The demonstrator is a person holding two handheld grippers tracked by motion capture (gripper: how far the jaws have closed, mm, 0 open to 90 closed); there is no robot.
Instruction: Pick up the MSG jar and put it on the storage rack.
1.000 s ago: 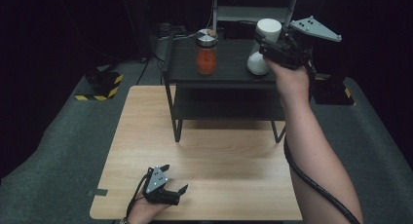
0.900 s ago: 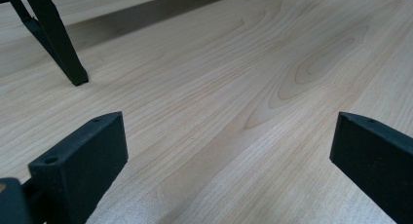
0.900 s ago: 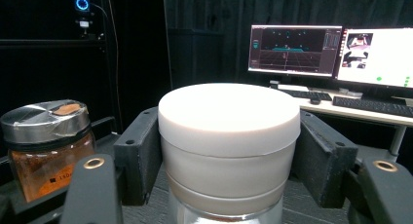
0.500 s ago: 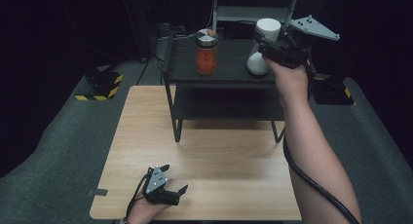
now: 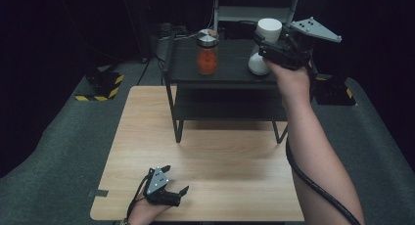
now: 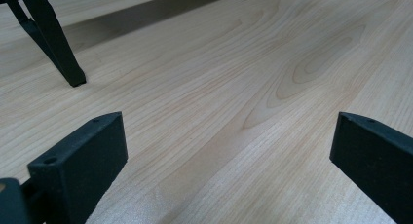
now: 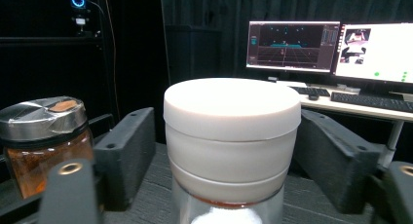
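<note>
A glass jar with a white lid (image 5: 269, 29) (image 7: 232, 112) stands at the right of a black shelf's top (image 5: 230, 76). My right gripper (image 5: 264, 45) (image 7: 229, 136) is up at this jar, one jaw on each side of the lid. Its jaws have just been opening, and a gap now shows on both sides of the lid, so it is open around the jar. My left gripper (image 5: 175, 179) (image 6: 229, 146) rests low over the wooden table (image 5: 220, 156) near its front edge, open with nothing between its jaws.
A jar of orange contents with a metal lid (image 5: 207, 56) (image 7: 44, 151) stands on the shelf top left of the white-lidded jar. Black shelf leg (image 6: 58, 53) rises ahead of my left gripper. Monitors (image 7: 292, 46) and a keyboard sit on a desk behind.
</note>
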